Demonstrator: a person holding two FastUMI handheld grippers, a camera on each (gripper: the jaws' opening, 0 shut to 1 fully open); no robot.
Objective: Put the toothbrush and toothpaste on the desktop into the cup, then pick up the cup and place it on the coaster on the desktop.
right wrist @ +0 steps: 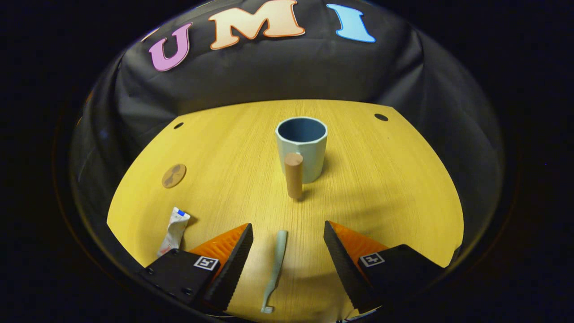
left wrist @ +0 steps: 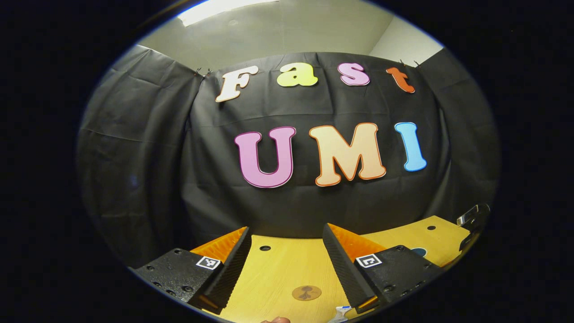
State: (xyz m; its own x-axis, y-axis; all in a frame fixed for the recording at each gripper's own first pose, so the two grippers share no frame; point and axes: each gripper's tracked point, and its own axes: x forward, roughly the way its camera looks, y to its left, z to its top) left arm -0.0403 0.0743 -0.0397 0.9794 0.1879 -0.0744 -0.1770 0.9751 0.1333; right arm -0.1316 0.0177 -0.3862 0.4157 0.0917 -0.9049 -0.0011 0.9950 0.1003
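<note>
Below right gripper (right wrist: 287, 237): toothbrush (right wrist: 274, 269), untouched.

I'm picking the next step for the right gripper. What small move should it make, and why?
Probably lower the right gripper straight down and close on the toothbrush: its jaws stand open with the toothbrush lying flat on the table between them, and the cup ahead looks empty.
</note>
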